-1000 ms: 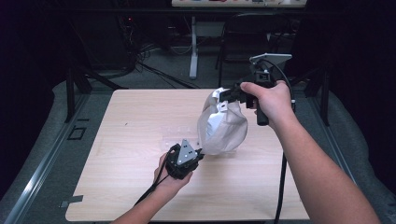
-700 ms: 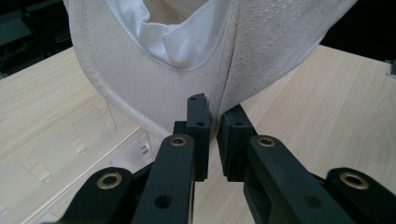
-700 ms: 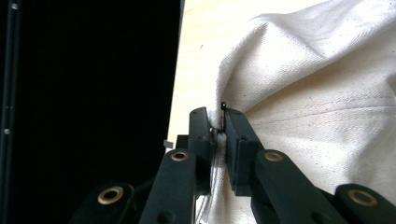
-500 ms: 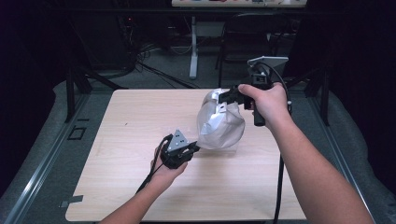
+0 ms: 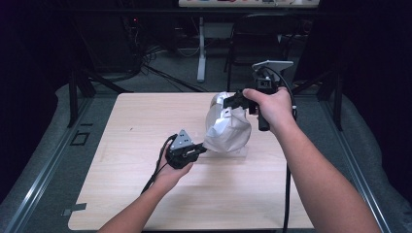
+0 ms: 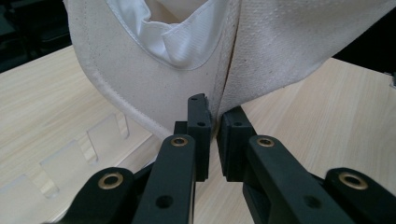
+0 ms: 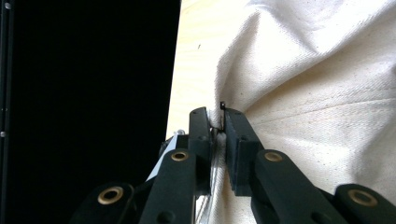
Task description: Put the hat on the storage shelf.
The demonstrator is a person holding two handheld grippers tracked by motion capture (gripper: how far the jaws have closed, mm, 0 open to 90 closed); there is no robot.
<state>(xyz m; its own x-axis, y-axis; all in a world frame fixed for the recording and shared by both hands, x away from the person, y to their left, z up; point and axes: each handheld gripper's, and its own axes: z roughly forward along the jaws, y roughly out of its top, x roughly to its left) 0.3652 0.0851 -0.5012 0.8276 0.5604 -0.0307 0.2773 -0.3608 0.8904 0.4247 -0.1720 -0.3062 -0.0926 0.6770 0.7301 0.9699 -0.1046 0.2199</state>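
Observation:
An off-white canvas bag [image 5: 228,127] hangs bunched above the middle of the wooden table [image 5: 126,126]. My right gripper [image 5: 234,100] holds its top from the right, jaws shut on the fabric edge [image 7: 243,93]. My left gripper [image 5: 200,150] reaches in from the lower left and is shut on the bag's bottom seam [image 6: 219,88]. In the left gripper view a white lining [image 6: 173,37] shows inside the bag's opening.
A clear acrylic piece with slots [image 6: 70,158] lies flat on the table under the bag, with its edge [image 5: 241,153] just past the cloth. Dark floor, cables and a chair base [image 5: 201,53] lie beyond the table's far edge.
My left gripper has shifted a little up and left while staying at the bag's lower edge. The right hand and the bag's top have moved slightly left.

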